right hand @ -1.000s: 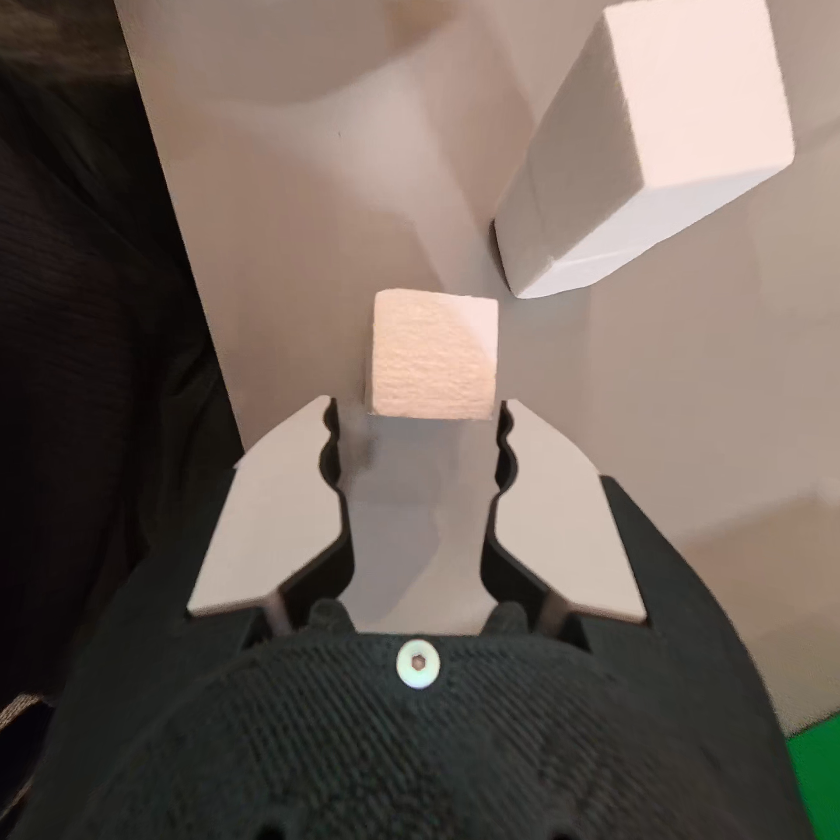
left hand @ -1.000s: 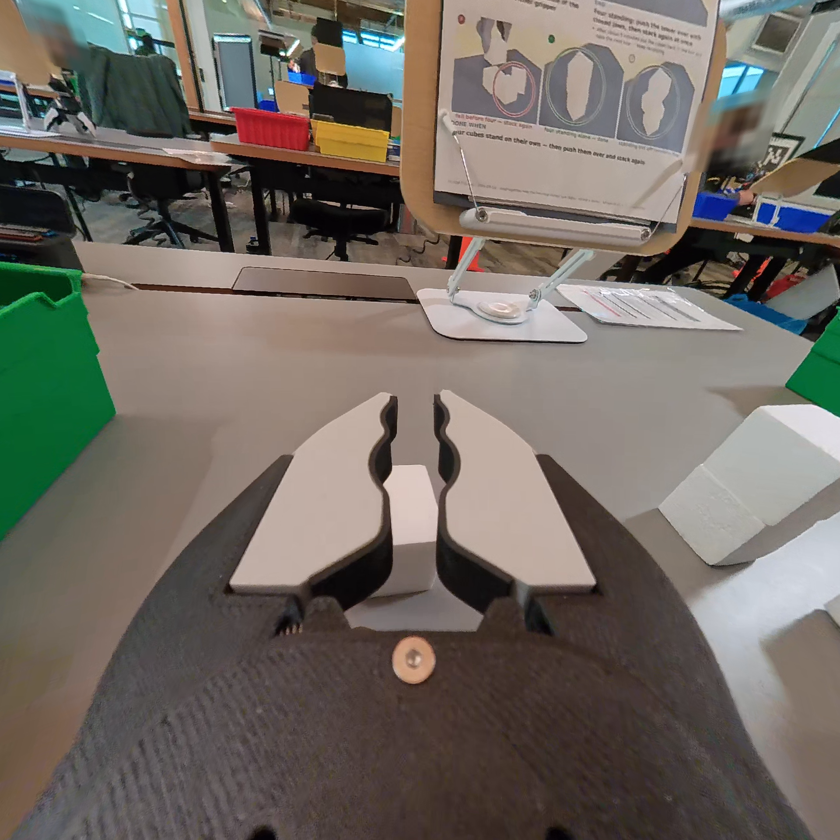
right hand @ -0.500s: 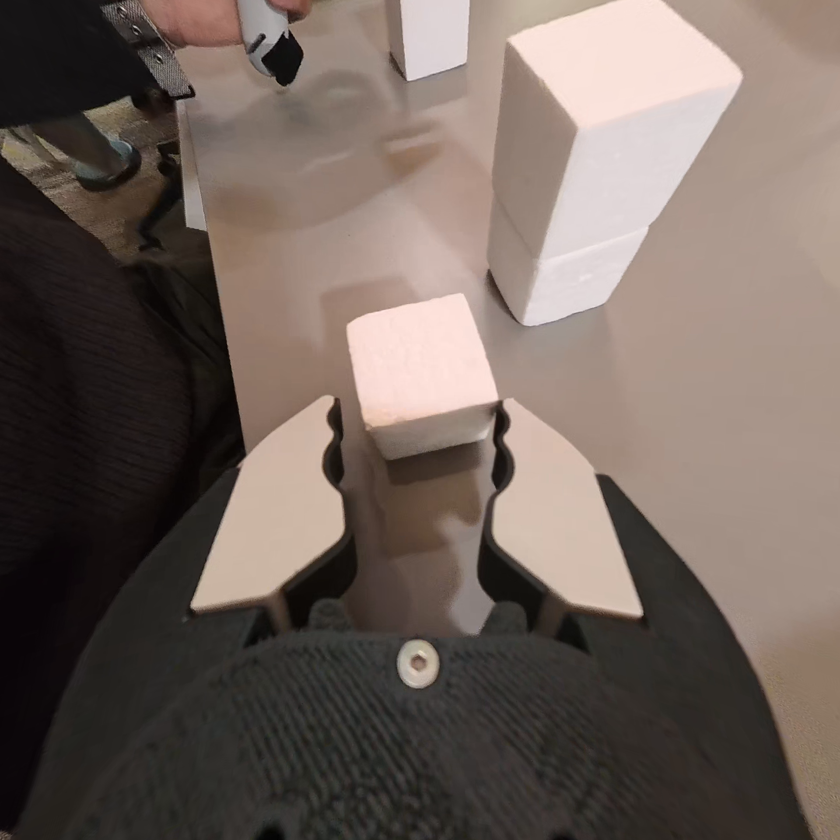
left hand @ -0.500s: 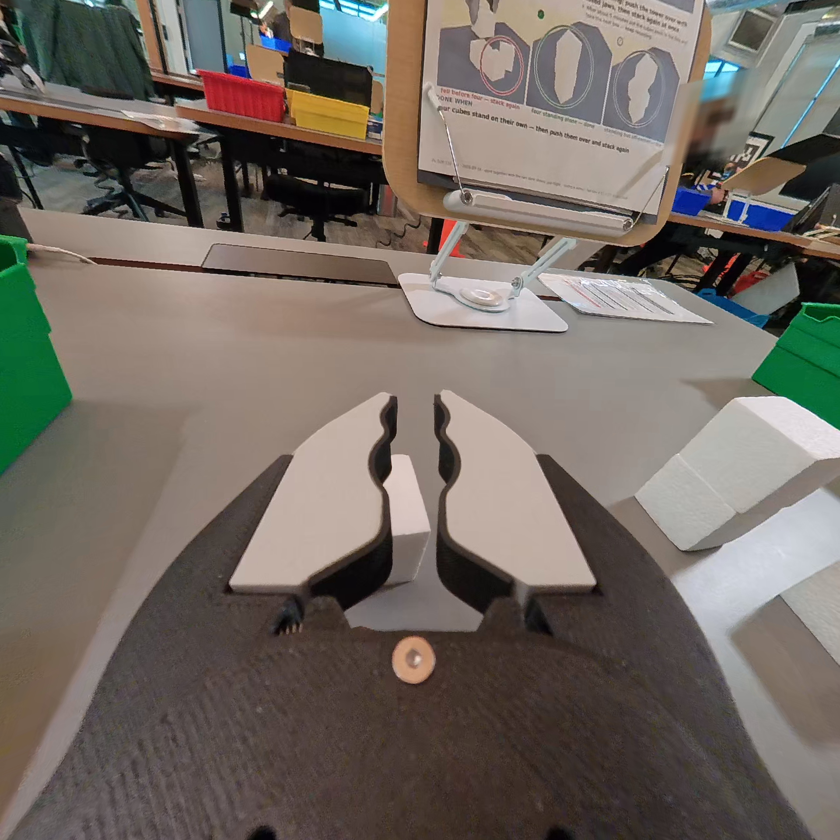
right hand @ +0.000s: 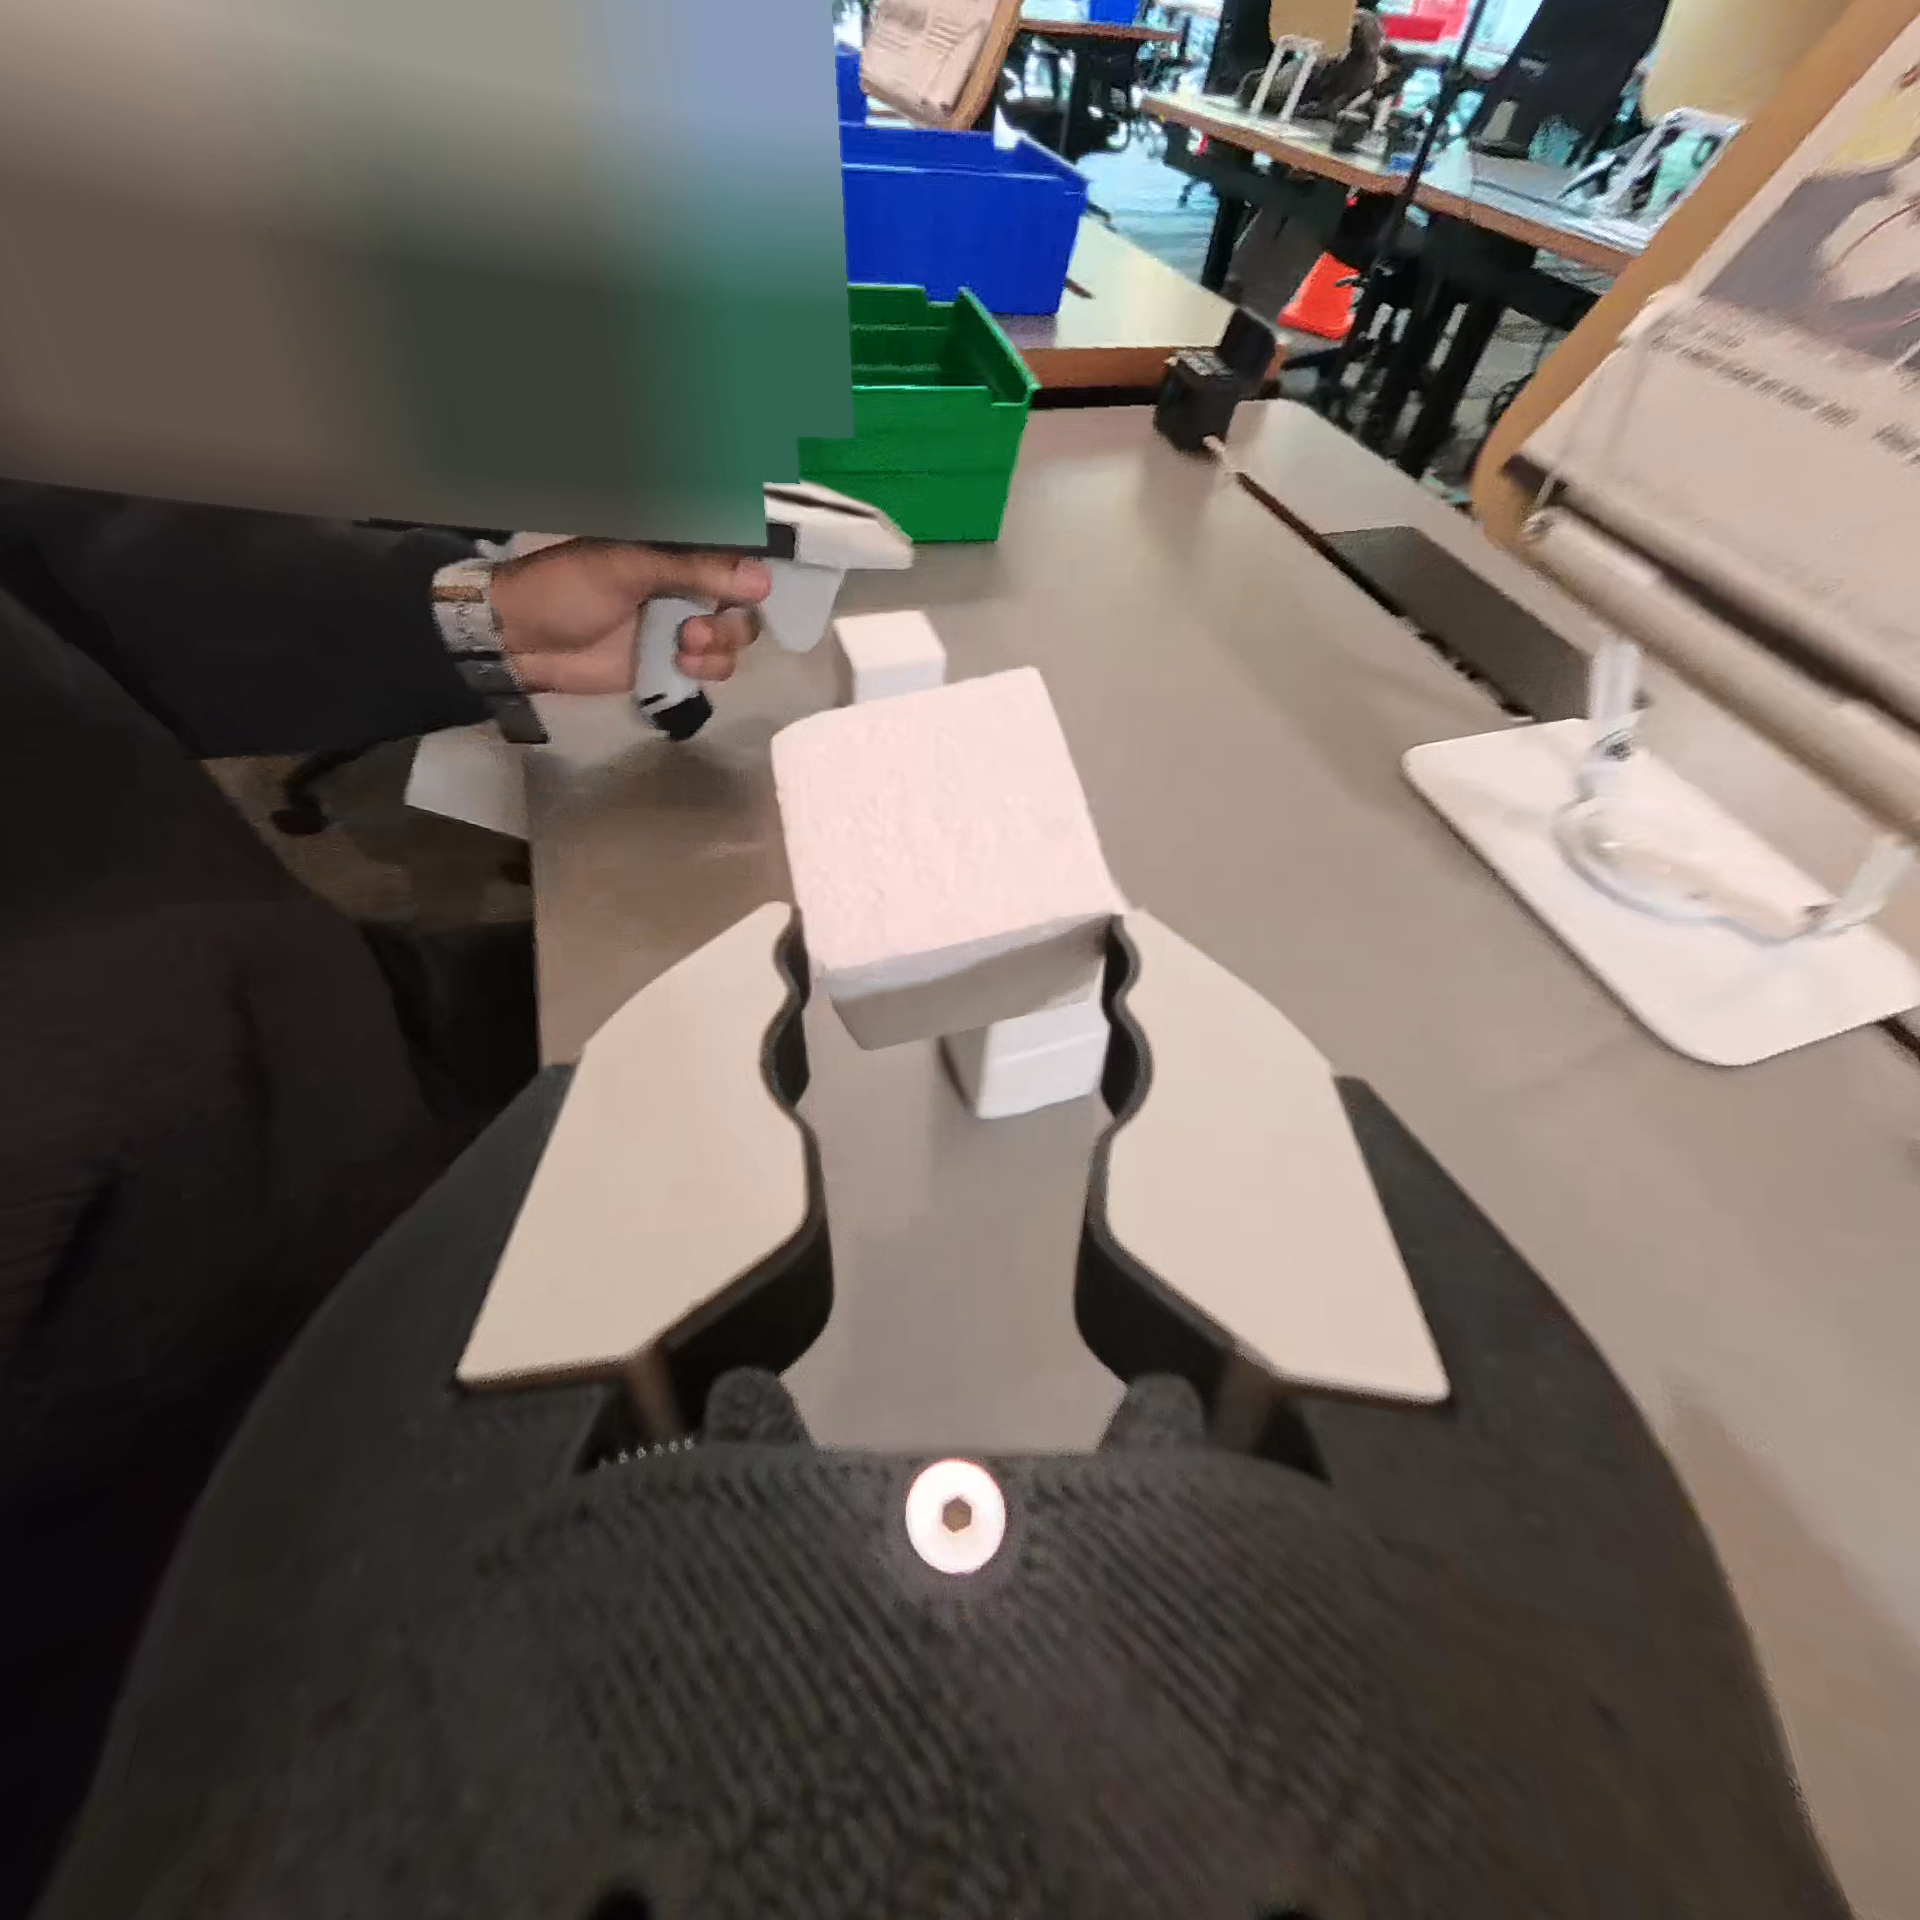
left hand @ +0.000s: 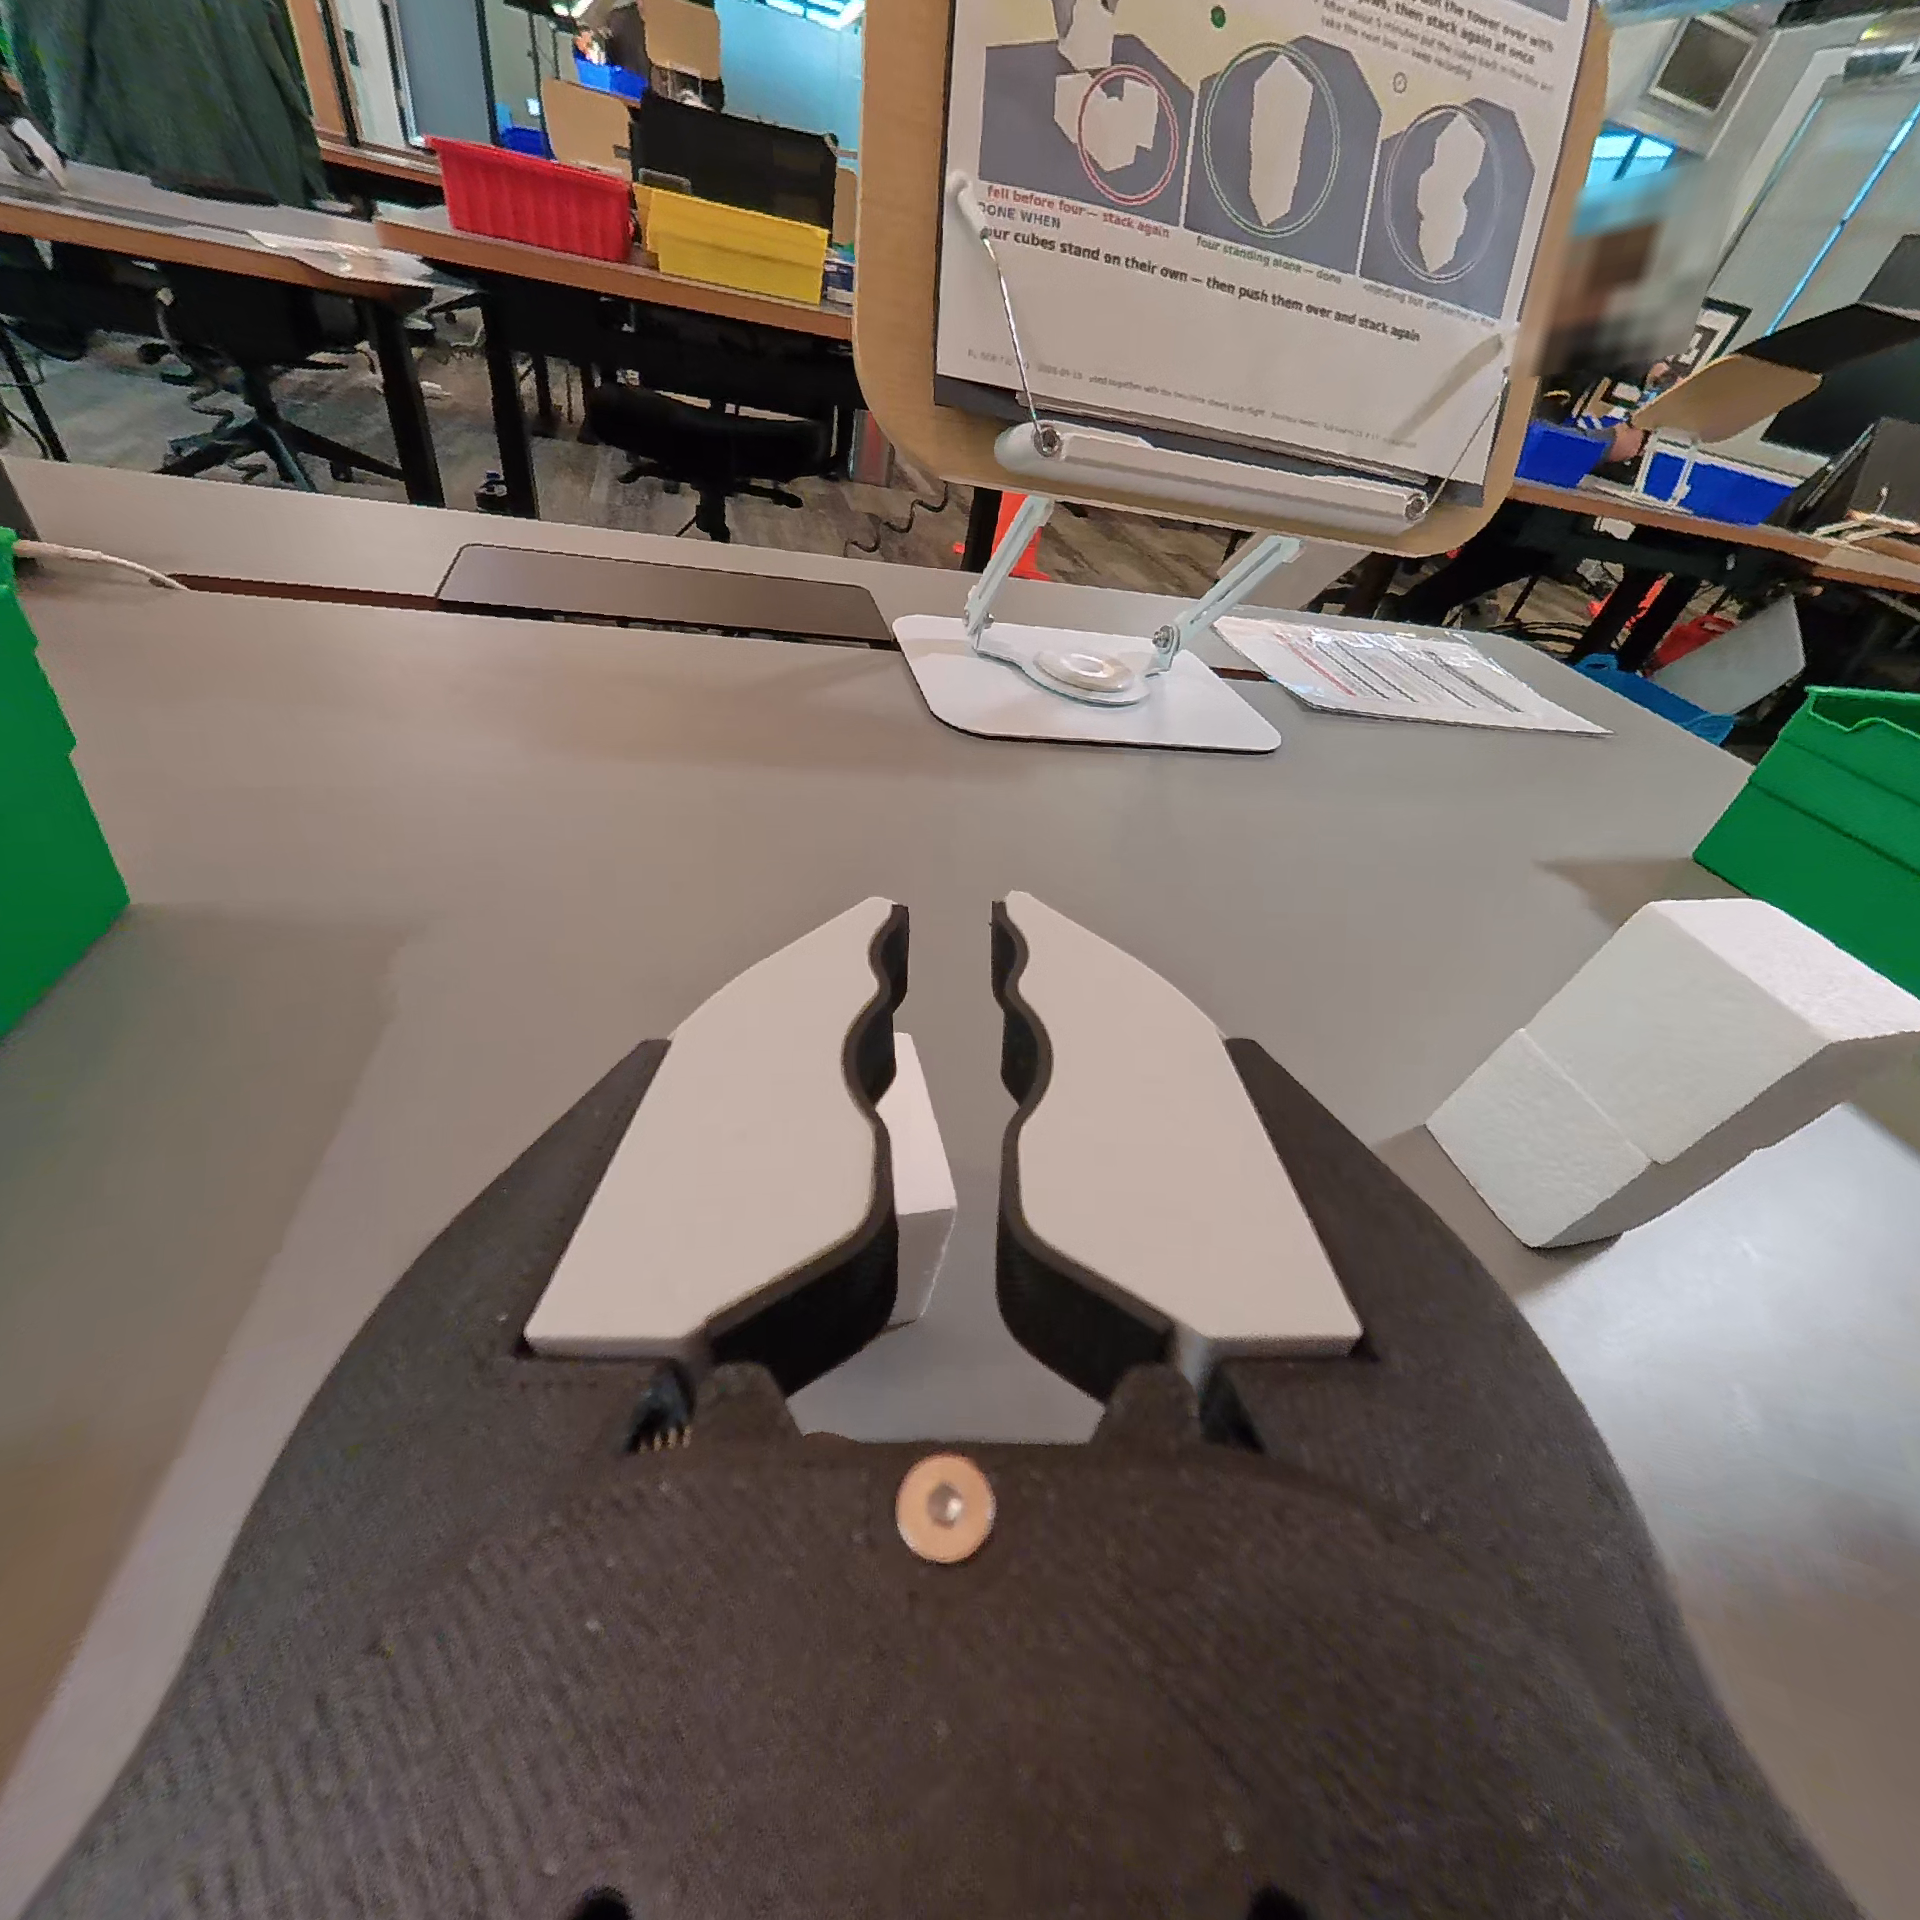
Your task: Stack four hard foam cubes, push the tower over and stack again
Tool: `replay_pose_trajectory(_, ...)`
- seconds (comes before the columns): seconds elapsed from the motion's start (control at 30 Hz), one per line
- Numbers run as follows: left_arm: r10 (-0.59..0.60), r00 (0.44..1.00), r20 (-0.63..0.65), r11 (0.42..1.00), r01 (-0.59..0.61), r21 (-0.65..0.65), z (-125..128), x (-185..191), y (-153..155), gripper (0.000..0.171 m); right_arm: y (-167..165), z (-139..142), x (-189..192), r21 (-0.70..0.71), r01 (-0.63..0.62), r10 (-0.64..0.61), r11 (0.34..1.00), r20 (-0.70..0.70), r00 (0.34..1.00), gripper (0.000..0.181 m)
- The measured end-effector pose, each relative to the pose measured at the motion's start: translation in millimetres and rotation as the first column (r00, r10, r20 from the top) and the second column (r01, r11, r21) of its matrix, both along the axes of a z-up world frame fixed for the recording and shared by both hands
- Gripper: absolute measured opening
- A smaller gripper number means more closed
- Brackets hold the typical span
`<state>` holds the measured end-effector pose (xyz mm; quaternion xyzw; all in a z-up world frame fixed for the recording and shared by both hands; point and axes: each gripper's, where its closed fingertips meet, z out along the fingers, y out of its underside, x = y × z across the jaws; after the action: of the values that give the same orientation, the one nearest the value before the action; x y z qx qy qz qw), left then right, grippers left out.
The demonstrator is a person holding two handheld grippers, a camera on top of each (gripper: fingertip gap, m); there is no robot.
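Observation:
My right gripper (right hand: 954,935) is shut on a white foam cube (right hand: 935,852), pinched at the fingertips and held above the grey table (right hand: 1299,935). Just behind it stands a stack of two foam cubes (right hand: 1029,1060), mostly hidden by the held cube; it also shows in the left wrist view (left hand: 1662,1070) at the right. My left gripper (left hand: 948,914) has its jaws almost together and holds nothing. It hovers over another foam cube (left hand: 920,1153), which shows under its left finger. The right wrist view shows this gripper (right hand: 883,551) in a hand above that cube (right hand: 888,655).
A document stand (left hand: 1091,686) holding a printed sheet is at the table's far side. Green bins stand at the left (left hand: 42,883) and right (left hand: 1839,821). A laminated sheet (left hand: 1403,675) lies beside the stand. The person's dark sleeve (right hand: 260,623) and the table's near edge are left of the right gripper. Left tips to right tips: about 30 cm.
My right gripper closed on the foam cube, lifted it off the table and tilted up from looking down to looking across. My left gripper shifted slightly; its jaws stayed the same.

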<state>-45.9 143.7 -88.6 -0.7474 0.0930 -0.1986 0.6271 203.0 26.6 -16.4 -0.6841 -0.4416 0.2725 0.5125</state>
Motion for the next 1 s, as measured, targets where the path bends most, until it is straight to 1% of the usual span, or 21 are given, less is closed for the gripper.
replay_pose_trajectory(0.07, -0.007, 1.000, -0.004, 1.000, 0.007, 0.003, 1, 2, -1, 0.016, 19, 14, 1, 0.012, 0.025, -0.026, 1.000, 0.066, 0.998, 0.055)
replay_pose_trajectory(0.13, -0.010, 1.000, -0.012, 1.000, 0.011, 0.012, 2, 4, -3, 0.015, 37, 17, -7, 0.007, 0.019, -0.020, 1.000, 0.144, 0.989, 0.055)
replay_pose_trajectory(0.2, -0.014, 1.000, -0.027, 1.000, 0.015, 0.024, 4, 5, -4, 0.015, 52, 9, -18, -0.034, 0.010, -0.002, 0.999, 0.222, 0.975, 0.055)
replay_pose_trajectory(0.23, -0.021, 0.999, -0.034, 0.999, 0.022, 0.024, 4, 6, -5, 0.016, 56, 1, -22, -0.070, 0.005, 0.013, 0.998, 0.264, 0.964, 0.055)
replay_pose_trajectory(0.3, -0.051, 0.998, -0.044, 0.999, 0.051, 0.004, -1, 13, -7, 0.016, 59, -9, -32, -0.091, -0.012, 0.041, 0.996, 0.314, 0.948, 0.055)
replay_pose_trajectory(0.4, -0.081, 0.995, -0.060, 0.997, 0.081, -0.005, -5, 21, -10, 0.016, 55, -19, -44, -0.105, -0.047, 0.080, 0.993, 0.332, 0.940, 0.055)
replay_pose_trajectory(0.5, -0.101, 0.993, -0.064, 0.995, 0.100, -0.014, -7, 25, -12, 0.016, 54, -28, -43, -0.100, -0.047, 0.081, 0.994, 0.369, 0.926, 0.055)
replay_pose_trajectory(0.7, -0.127, 0.992, -0.018, 0.990, 0.125, -0.063, -13, 30, -13, 0.016, 56, -28, -44, -0.142, -0.052, 0.093, 0.989, 0.301, 0.949, 0.055)
replay_pose_trajectory(1.0, -0.141, 0.990, -0.028, 0.987, 0.139, -0.079, -17, 33, -13, 0.017, 57, -40, -41, -0.164, -0.049, 0.097, 0.985, 0.300, 0.949, 0.055)
